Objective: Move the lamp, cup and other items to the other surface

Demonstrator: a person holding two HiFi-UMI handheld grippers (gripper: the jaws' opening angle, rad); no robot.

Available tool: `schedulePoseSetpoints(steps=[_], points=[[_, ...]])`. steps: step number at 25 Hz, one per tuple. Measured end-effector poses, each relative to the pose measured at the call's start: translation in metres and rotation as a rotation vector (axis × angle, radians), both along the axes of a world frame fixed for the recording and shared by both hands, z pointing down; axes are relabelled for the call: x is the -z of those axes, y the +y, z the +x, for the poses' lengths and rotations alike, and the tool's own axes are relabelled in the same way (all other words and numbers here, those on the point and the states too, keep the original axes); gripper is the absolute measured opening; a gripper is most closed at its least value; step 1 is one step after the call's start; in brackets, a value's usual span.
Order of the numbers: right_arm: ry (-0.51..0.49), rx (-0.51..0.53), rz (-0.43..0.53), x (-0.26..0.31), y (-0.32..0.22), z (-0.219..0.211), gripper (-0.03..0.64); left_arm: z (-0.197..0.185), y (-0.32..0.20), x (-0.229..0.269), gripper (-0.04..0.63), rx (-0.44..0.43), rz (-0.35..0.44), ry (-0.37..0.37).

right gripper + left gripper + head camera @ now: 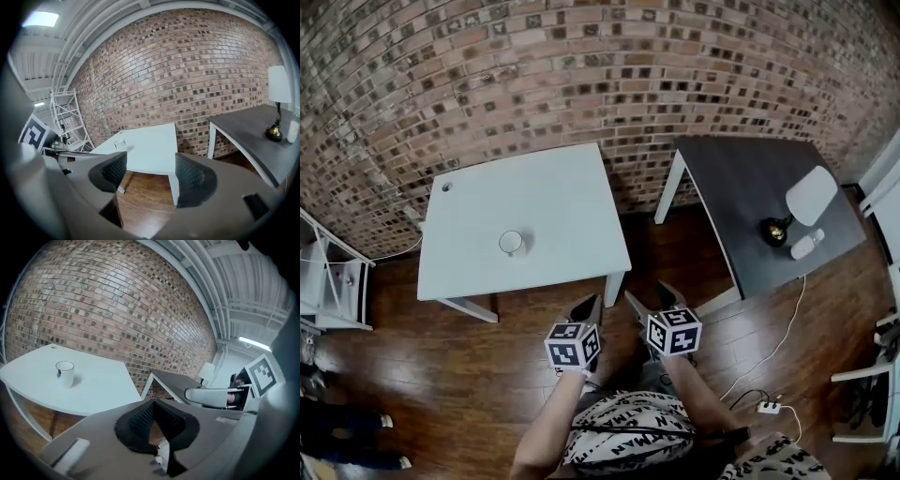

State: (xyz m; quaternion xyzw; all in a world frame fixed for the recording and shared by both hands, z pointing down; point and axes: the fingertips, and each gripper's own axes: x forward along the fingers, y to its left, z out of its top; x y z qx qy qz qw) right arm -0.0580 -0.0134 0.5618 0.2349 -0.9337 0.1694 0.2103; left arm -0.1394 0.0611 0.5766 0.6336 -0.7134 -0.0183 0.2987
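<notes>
On the dark table (741, 178) at the right stand the lamp (811, 194) and a small white bottle (806, 245). The cup (511, 243) sits alone on the white table (553, 187) at the left. The lamp is judged top-heavy with a delicate shade, so take it by the stem above the base. The cup looks light, rigid and smooth, so pinch it across the rim. Both forearms reach forward over the near floor, well apart from either table. The left gripper (584, 307) has its pads together and is empty. The right gripper (652, 300) has its jaws apart with nothing between them.
</notes>
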Motion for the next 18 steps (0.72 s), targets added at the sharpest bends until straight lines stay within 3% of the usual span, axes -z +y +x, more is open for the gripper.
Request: schedulePoseSetpoints(steps=[8, 13, 18], points=[[-0.013, 0.068, 0.021, 0.004, 0.021, -0.017, 0.337, -0.012, 0.021, 0.003, 0.000, 0.056, 0.025, 0.005], [-0.031, 0.126, 0.023, 0.003, 0.038, -0.054, 0.402, -0.042, 0.050, -0.001, 0.000, 0.134, 0.019, -0.002], [-0.003, 0.253, 0.038, -0.005, 0.064, -0.111, 0.466, -0.079, 0.085, -0.007, 0.000, 0.220, 0.004, -0.008]])
